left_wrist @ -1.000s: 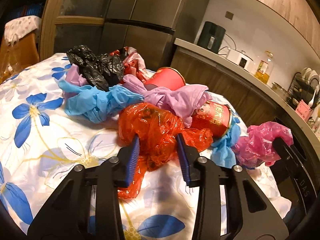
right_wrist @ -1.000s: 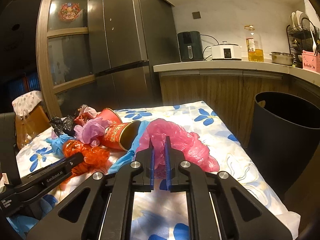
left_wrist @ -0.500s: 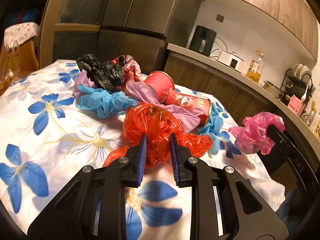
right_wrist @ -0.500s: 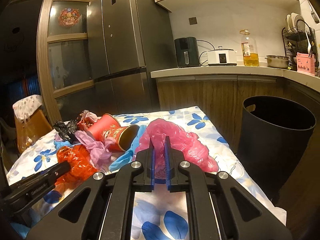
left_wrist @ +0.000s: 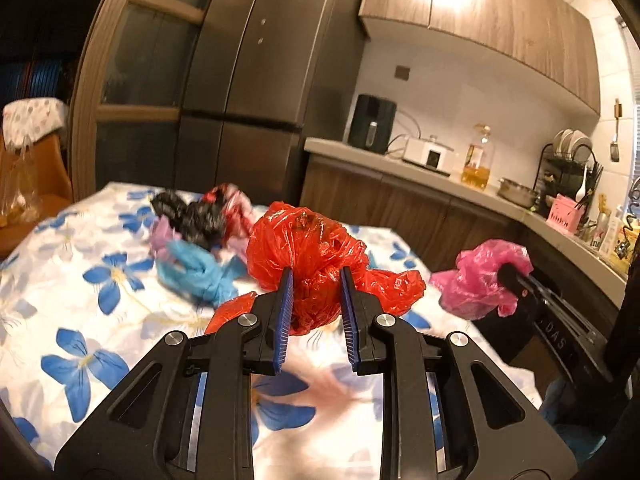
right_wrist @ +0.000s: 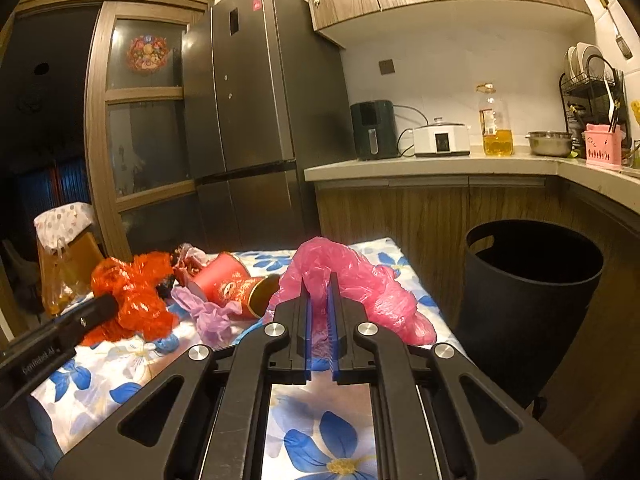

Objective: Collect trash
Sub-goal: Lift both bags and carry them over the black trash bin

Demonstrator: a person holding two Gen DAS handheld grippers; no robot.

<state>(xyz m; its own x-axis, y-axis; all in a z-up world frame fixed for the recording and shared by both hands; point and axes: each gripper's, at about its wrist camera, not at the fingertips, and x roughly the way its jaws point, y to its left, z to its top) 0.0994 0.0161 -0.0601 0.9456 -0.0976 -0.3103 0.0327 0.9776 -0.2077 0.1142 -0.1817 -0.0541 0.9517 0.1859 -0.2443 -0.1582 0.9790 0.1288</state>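
Note:
A crumpled red plastic bag (left_wrist: 308, 256) hangs above the flowered tablecloth (left_wrist: 80, 288), and my left gripper (left_wrist: 316, 276) is shut on it. The same red bag (right_wrist: 128, 292) shows at the left of the right wrist view. My right gripper (right_wrist: 319, 280) is shut on a pink plastic bag (right_wrist: 360, 276), lifted off the cloth; that pink bag (left_wrist: 480, 280) appears at the right of the left wrist view. On the table lie two red paper cups (right_wrist: 228, 284), a purple bag (right_wrist: 208, 312), a blue bag (left_wrist: 196, 272) and a black bag (left_wrist: 192, 216). A black bin (right_wrist: 528, 292) stands on the floor right of the table.
A steel fridge (right_wrist: 256, 120) and a wooden cabinet (right_wrist: 136, 128) stand behind the table. The kitchen counter (right_wrist: 440, 168) carries an air fryer, a cooker, an oil bottle and a dish rack. A chair with a plastic bag (right_wrist: 64, 264) is at the far left.
My left gripper closed on the red bag and lifted it off the table. My right gripper rose a little with the pink bag, and the bin has come further into view.

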